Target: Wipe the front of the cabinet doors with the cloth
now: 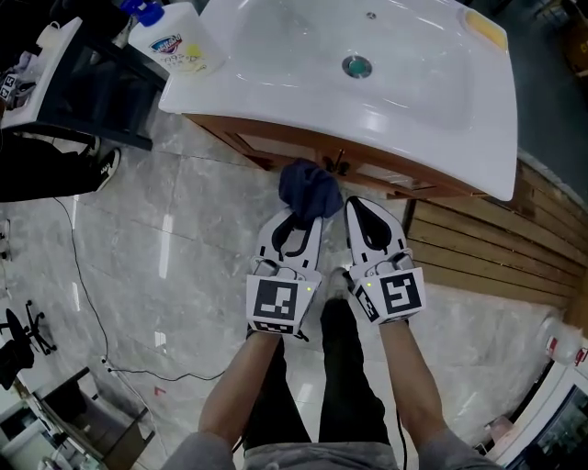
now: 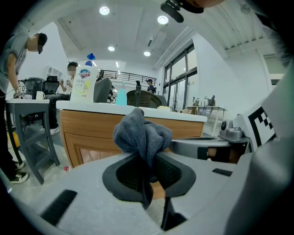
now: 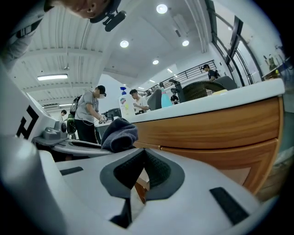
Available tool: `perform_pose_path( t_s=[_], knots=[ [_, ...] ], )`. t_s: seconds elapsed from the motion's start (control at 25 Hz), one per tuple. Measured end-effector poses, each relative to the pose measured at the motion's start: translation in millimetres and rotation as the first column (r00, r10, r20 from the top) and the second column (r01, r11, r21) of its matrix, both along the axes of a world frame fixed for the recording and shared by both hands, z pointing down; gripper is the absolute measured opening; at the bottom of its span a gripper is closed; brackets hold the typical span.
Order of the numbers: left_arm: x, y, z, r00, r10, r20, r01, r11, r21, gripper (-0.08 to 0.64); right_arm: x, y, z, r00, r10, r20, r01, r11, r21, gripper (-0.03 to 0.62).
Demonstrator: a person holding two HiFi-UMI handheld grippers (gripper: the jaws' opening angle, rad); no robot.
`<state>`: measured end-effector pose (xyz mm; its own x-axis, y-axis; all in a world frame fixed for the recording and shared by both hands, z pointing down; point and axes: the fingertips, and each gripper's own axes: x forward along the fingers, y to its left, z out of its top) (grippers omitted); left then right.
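A bunched dark blue cloth (image 1: 310, 188) is pinched in my left gripper (image 1: 300, 223), which is shut on it just short of the wooden cabinet doors (image 1: 303, 158) under the white sink top (image 1: 386, 101). In the left gripper view the cloth (image 2: 141, 134) sticks up from the closed jaws, with the cabinet front (image 2: 92, 133) behind it. My right gripper (image 1: 364, 213) is beside it to the right, jaws shut with nothing in them, tip close to the cabinet (image 3: 220, 124). In the right gripper view the cloth (image 3: 119, 133) shows at the left.
A white detergent bottle (image 1: 175, 39) stands on the sink top's left corner. A dark stand (image 1: 83, 92) is left of the cabinet. A yellow sponge (image 1: 485, 27) lies at the sink's far right. Wooden slats (image 1: 496, 248) line the floor at right. People stand in the background.
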<state>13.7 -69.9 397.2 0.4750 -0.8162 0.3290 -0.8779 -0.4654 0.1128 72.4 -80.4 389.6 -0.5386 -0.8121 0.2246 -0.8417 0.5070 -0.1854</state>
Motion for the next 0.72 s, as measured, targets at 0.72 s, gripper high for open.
perform_pose_path(
  t_s=[0.72],
  knots=[
    [12, -50, 53, 0.999, 0.026, -0.019, -0.026, 0.999, 0.037, 0.071, 10, -20, 36, 0.997, 0.077, 0.012, -0.077, 0.997, 0.018, 0.012]
  ],
)
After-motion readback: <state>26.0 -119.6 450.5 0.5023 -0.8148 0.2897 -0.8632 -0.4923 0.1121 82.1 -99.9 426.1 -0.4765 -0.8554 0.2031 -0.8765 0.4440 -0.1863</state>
